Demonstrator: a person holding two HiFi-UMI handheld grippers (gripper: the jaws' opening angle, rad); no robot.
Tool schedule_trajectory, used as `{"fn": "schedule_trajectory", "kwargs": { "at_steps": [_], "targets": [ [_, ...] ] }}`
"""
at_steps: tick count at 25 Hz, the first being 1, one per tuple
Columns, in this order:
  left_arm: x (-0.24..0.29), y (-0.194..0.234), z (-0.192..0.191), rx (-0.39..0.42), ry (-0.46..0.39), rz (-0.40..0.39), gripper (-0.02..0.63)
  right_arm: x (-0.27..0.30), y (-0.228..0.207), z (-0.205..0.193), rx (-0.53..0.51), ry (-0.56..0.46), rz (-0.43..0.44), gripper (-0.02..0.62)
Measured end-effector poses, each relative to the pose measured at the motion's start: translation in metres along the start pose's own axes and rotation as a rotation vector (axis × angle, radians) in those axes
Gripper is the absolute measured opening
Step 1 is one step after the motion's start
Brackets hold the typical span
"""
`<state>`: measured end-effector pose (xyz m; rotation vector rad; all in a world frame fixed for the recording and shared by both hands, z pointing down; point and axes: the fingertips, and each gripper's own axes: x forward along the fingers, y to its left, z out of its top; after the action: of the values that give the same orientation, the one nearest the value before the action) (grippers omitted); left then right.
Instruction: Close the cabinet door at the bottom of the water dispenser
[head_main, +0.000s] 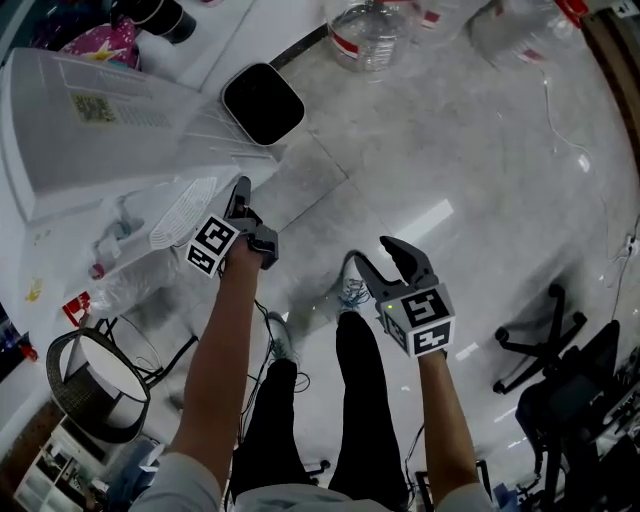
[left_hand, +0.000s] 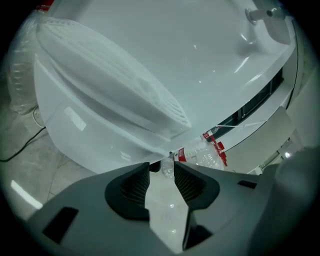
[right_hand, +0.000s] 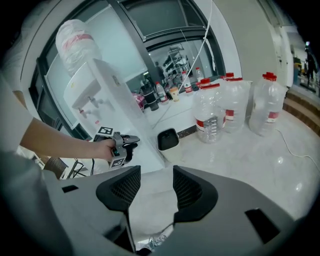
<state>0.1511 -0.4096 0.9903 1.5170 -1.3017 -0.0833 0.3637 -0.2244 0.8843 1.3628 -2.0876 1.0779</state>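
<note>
The white water dispenser (head_main: 90, 120) stands at the left, and the right gripper view shows it upright (right_hand: 117, 97) with a bottle on top (right_hand: 75, 35). My left gripper (head_main: 247, 215) is held up to the dispenser's front, just below the ribbed drip tray (left_hand: 125, 95). Its jaws stand slightly apart with nothing between them, by the lower edge of the white front panel (left_hand: 90, 135). I cannot tell whether the cabinet door is open or closed. My right gripper (head_main: 382, 258) hangs open over the floor, away from the dispenser.
A black square bin (head_main: 263, 103) sits on the floor beside the dispenser. Large water bottles (head_main: 370, 35) stand beyond it, with a cable trailing nearby. An office chair base (head_main: 540, 340) is at the right and a round wicker stool (head_main: 100, 375) at the lower left.
</note>
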Motion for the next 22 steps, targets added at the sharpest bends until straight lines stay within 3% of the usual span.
{"fn": "schedule_trajectory", "kwargs": {
  "at_steps": [4,7,11,14,18,22],
  "targets": [
    [0.001,-0.011,0.008,0.040,-0.045,0.027,0.150,-0.004,-0.013,0.009,0.002,-0.001,-0.012,0.230],
    [-0.012,-0.026,0.000,0.050,-0.023,0.020,0.149,-0.008,-0.013,0.026,0.001,-0.031,-0.035,0.229],
    [-0.061,-0.035,-0.014,0.018,0.064,0.059,0.058,-0.024,0.016,0.060,-0.063,-0.078,-0.062,0.207],
    [-0.118,-0.046,-0.007,0.038,0.092,0.046,0.038,-0.043,0.051,0.088,-0.091,-0.106,-0.074,0.160],
    [-0.189,-0.077,0.027,0.280,0.188,0.005,0.033,-0.072,0.093,0.141,-0.124,-0.184,-0.097,0.028],
    [-0.262,-0.123,0.101,0.510,0.135,-0.077,0.031,-0.097,0.152,0.185,-0.206,-0.215,-0.070,0.028]
  ]
}}
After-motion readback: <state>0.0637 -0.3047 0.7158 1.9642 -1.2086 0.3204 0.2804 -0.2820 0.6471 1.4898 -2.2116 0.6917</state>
